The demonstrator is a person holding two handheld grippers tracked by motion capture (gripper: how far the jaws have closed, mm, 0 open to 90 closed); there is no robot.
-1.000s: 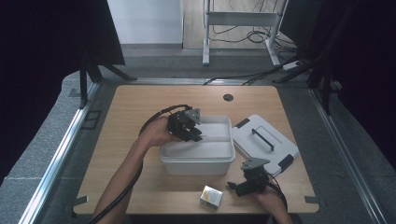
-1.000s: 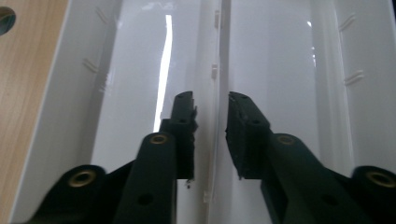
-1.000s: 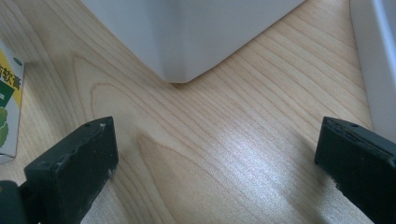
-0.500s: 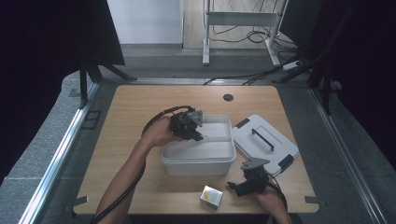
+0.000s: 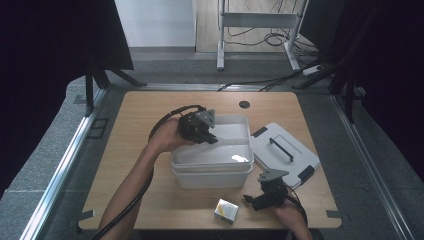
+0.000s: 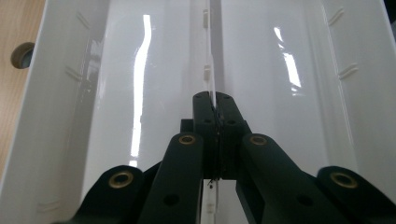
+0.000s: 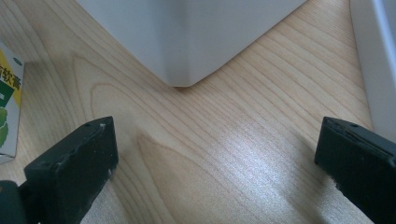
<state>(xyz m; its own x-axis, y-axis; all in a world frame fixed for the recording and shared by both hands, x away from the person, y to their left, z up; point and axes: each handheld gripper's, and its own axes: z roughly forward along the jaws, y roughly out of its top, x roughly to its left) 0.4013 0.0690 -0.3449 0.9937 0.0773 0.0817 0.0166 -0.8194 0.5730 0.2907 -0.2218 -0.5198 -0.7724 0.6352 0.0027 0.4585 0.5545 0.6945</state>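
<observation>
The left gripper's jaws have just pinched shut on the thin clear divider running ahead of them down the white bin's middle, so lifting it out seems next; the right gripper's jaws gape empty over the counter.

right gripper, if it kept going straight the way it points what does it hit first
Probably the near corner of the white bin: it sits dead ahead between the open jaws of the right gripper, with bare table before it. Depth is hard to judge.
</observation>
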